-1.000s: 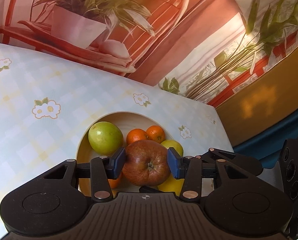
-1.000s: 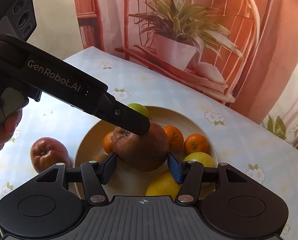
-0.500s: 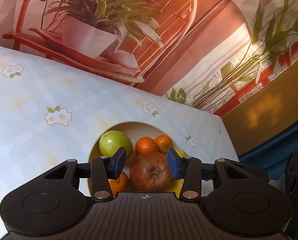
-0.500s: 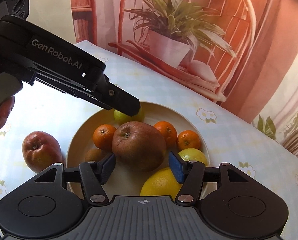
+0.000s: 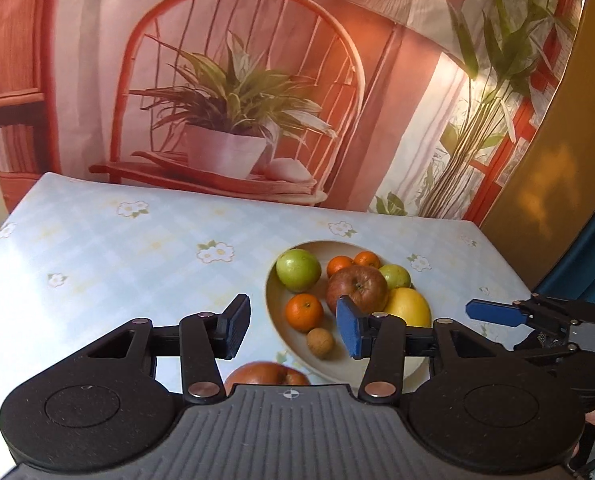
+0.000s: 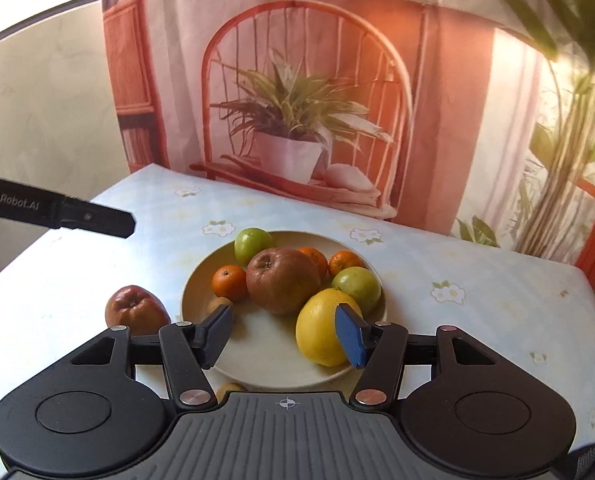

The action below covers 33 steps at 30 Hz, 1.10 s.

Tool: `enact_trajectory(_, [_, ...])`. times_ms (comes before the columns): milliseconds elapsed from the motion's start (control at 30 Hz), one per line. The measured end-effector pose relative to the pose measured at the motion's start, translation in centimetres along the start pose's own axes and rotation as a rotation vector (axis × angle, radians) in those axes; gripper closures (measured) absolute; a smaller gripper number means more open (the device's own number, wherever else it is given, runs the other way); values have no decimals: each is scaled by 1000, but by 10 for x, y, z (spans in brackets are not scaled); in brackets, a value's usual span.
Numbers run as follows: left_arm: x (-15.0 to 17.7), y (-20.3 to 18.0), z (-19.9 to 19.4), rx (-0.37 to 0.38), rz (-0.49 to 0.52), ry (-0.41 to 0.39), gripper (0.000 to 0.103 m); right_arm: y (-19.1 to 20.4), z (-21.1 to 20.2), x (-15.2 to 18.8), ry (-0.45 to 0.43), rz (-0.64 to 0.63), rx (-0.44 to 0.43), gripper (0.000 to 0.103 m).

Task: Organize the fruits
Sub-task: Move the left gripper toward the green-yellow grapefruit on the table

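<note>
A cream plate [image 6: 265, 364] holds a big red apple [image 6: 283, 280], a yellow citrus [image 6: 321, 324], two green apples, several small oranges and a small brown fruit [image 6: 219, 304]. A second red apple [image 6: 135, 310] lies on the tablecloth left of the plate. My right gripper [image 6: 283, 338] hangs open over the plate's near edge, holding nothing. My left gripper [image 5: 293, 332] is open with its jaws opening and nothing between them, left of the plate [image 5: 275, 320] and above the loose apple [image 5: 265, 374]. The plate's red apple [image 5: 357, 286] lies beyond it.
The table has a pale checked cloth with flowers [image 5: 215, 252] and ends at a backdrop picturing a chair and potted plant [image 6: 289, 152]. Another small brown fruit [image 6: 229, 388] lies on the cloth by the plate's near rim. A yellow wall [image 5: 545, 184] stands right.
The left gripper let go of the big red apple onto the plate, then pulled back and to the left. The right gripper also drew back from the plate.
</note>
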State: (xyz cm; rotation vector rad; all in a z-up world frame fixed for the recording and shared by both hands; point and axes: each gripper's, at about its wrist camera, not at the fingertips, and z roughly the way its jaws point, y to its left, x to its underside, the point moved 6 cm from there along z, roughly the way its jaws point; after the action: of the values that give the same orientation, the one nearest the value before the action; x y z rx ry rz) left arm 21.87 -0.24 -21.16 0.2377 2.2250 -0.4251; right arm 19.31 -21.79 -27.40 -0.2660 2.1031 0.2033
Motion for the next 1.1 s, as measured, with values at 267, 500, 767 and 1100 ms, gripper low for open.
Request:
enact_trajectory(267, [39,-10,-42,-77,70,-60,53,-7,-39,33,-79,161,56,50])
enact_trajectory(500, [63,-17,-65,-73,36,-93,52,-12,-46,55,-50,230,101,49])
enact_trajectory(767, [104,-25,-60,-18,33,12,51,1,-43,62,-1,206,92,49])
enact_trajectory(1100, [129,-40,-56,65,94,78,50,20,-43,71,17,184,49,49])
